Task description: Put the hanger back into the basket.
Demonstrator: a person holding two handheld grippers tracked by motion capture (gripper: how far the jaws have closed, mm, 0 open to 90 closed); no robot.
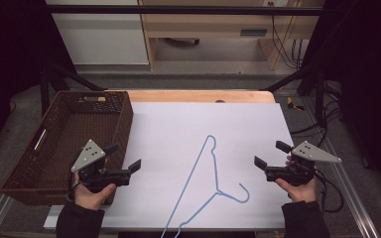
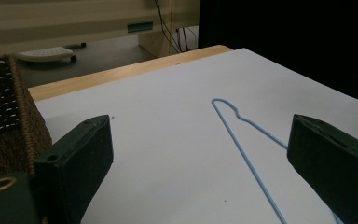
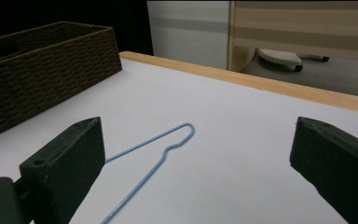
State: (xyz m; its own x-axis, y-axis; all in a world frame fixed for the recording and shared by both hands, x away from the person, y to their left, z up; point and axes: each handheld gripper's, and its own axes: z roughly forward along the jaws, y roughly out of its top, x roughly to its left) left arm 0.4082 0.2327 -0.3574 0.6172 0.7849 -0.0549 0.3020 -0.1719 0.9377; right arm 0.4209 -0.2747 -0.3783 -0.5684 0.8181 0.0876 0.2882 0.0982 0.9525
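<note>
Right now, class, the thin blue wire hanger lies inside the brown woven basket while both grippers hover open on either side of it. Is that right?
Not quite. The thin blue wire hanger lies flat on the white table surface, beside the brown woven basket, as the high view shows. The left gripper and right gripper do hover open on either side of it.

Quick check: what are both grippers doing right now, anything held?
Left gripper: jaws open, holding nothing.
Right gripper: jaws open, holding nothing; thin blue wire hanger lies untouched between them.

- The blue wire hanger (image 1: 213,184) is cut off by the bottom edge in the high view.
- The basket (image 2: 9,126) is cropped at the left gripper view's left edge.
</note>
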